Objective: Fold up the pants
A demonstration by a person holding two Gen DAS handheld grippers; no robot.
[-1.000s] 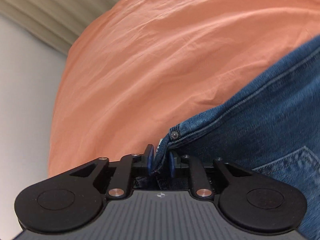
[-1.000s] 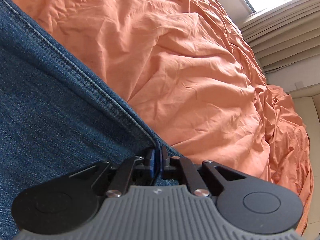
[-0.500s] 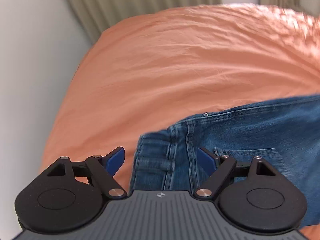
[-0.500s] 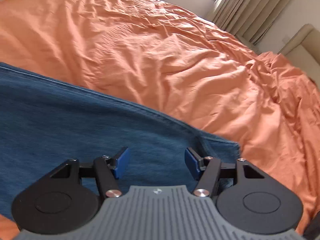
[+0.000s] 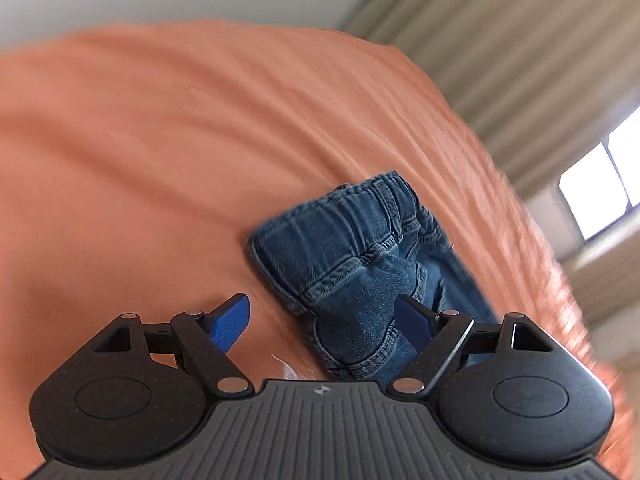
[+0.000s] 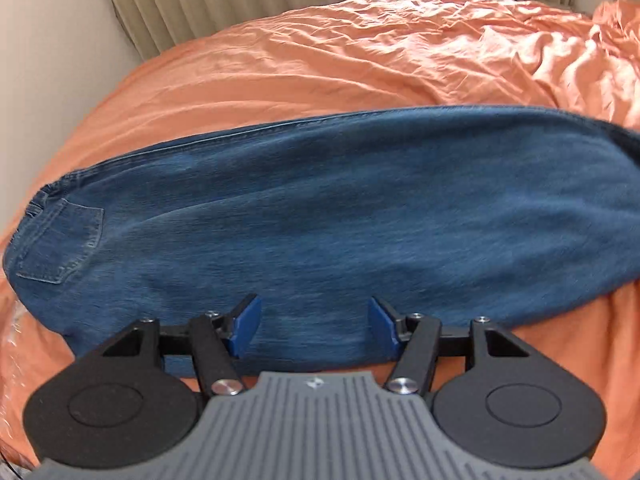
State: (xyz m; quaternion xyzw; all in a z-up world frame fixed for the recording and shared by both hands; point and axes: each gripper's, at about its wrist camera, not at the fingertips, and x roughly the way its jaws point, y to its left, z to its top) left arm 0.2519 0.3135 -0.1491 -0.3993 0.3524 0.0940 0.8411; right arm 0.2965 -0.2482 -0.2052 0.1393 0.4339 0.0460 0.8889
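Observation:
Blue denim pants [image 6: 340,216] lie flat across the orange bedspread [image 6: 340,64], folded lengthwise, back pocket [image 6: 60,244] and waistband at the left, leg ends at the right. My right gripper [image 6: 314,328] is open and empty, above the near edge of the pants. In the left wrist view the elastic waistband end of the pants [image 5: 352,248] lies on the bedspread [image 5: 160,140]. My left gripper [image 5: 324,320] is open and empty, just above the waistband end.
Beige curtains [image 6: 200,0] and a pale wall [image 6: 48,40] stand behind the bed. A window [image 5: 600,192] shows at the right in the left wrist view. The bedspread is wrinkled and bunched at the far right [image 6: 580,40].
Both grippers were shut on the pants' edge a second ago. They opened, let go and drew back; the pants now lie on the bed. The left view has swung round.

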